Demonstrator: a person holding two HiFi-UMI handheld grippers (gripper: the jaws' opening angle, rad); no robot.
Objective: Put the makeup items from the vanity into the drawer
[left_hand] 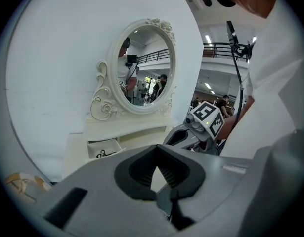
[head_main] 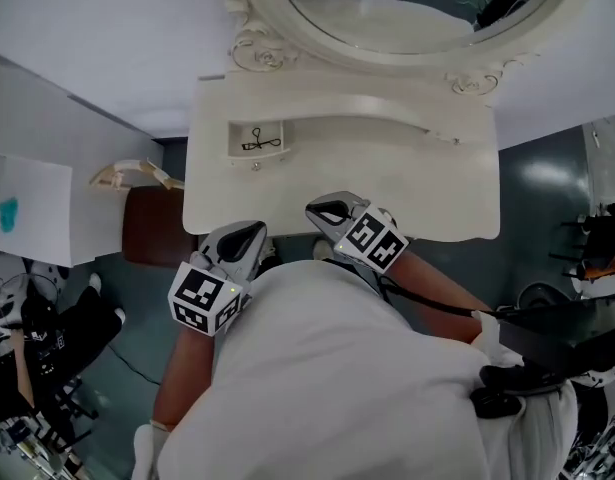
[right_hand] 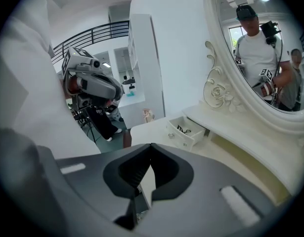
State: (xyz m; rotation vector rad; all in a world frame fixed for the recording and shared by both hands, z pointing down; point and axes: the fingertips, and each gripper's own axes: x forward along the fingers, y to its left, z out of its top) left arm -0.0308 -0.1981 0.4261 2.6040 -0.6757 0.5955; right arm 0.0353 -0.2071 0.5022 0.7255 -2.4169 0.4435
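We see a glossy cream table (head_main: 427,193) with an oval mirror (head_main: 417,3) in a carved, scrolled frame at its far edge. Its small rectangular drawer (head_main: 235,140), far left, stands open and holds a thin black eyelash curler (head_main: 260,143). At the near edge, the left hand-held gripper (head_main: 245,236) and the right hand-held gripper (head_main: 330,211) are both clenched on nothing.

Cream-white vanity (head_main: 407,183), matching cream drawer (head_main: 233,140), black makeup item (head_main: 259,144).
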